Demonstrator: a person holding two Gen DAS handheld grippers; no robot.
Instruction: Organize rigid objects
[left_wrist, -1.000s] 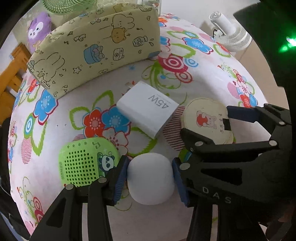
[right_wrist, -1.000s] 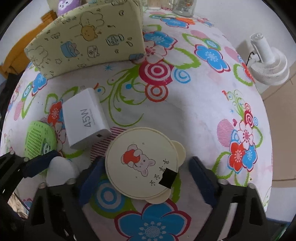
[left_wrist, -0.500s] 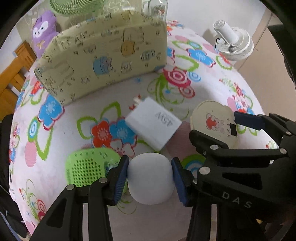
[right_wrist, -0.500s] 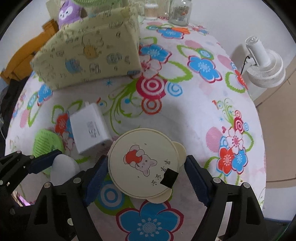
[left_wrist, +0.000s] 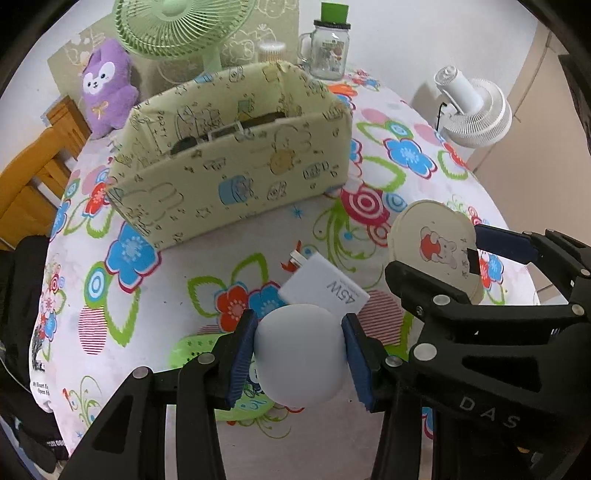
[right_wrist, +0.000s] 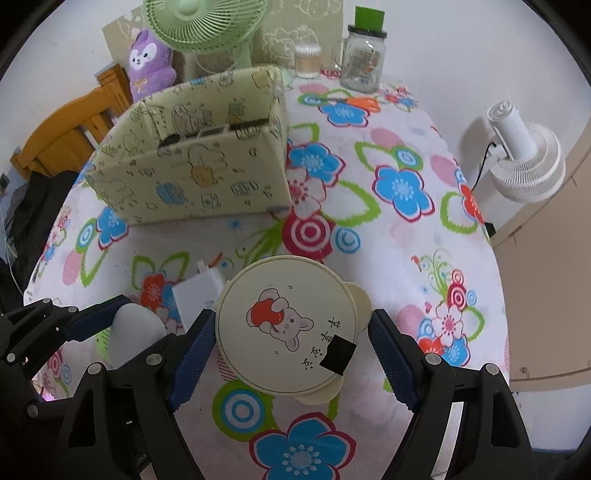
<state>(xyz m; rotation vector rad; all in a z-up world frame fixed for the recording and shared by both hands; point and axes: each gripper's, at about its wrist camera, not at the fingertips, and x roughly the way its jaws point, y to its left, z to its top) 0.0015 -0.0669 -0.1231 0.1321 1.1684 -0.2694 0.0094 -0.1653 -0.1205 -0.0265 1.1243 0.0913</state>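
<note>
Rigid objects are what I am sorting, and two of them are in my grip at this moment. My left claw (left_wrist: 299, 358) is clamped on a white rounded gadget (left_wrist: 300, 354), both blue pads pressed against its sides, and it hangs clear above the worktop (left_wrist: 229, 243). My right claw (right_wrist: 291, 339) is closed across a round cream case (right_wrist: 286, 328) printed with a small bear; the pads bear on its edges and it too looks lifted off the cloth. The two claws hang close beside each other, each visible in the other's camera.

Below them, a white charger (left_wrist: 325, 288) marked 45W lies on the flowered cloth, prongs toward the box, and a green perforated gadget (left_wrist: 192, 354) sits partly hidden under the left claw. Neither is touched.

Farther back stands the cream cartoon-print storage box (left_wrist: 236, 162), its top open; I can see dark shapes and a pale strip already inside, though I cannot tell what they are.

My read: the job is partway through. The box, as I judge it, is where both pieces should go, so they must be carried across and dropped in, and then the charger and the green gadget remain to be fetched.
</note>
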